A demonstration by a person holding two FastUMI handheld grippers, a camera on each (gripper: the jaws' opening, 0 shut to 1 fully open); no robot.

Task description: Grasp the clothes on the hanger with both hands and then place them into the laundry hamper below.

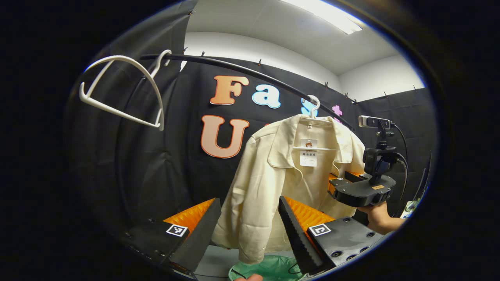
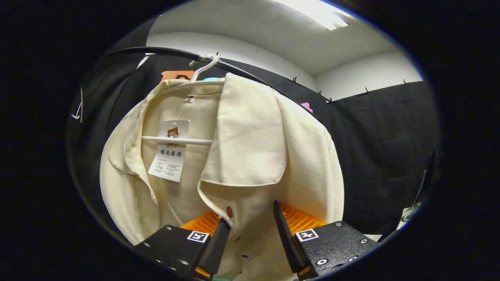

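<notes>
The cream shirt (image 2: pixel 242 156) hangs on its hanger (image 2: pixel 177 139) on the rail (image 1: pixel 250 74), above the hamper (image 1: pixel 273 269), and both grippers, left (image 1: pixel 250 226) and right (image 2: pixel 248 230), are wide open with nothing held, so a pull by only 1 side may snag the collar on the hanger.

The shirt (image 2: pixel 242 156) is plain cream with dark red buttons (image 2: pixel 230 212). Both hangers (image 1: pixel 125 91) are white, the rail (image 1: pixel 250 74) black, the hamper liner (image 1: pixel 273 269) pale green.

walls: black cloth (image 1: pixel 156 156) | ceiling: white (image 1: pixel 250 23) | light: strip lamp (image 1: pixel 332 15)
</notes>
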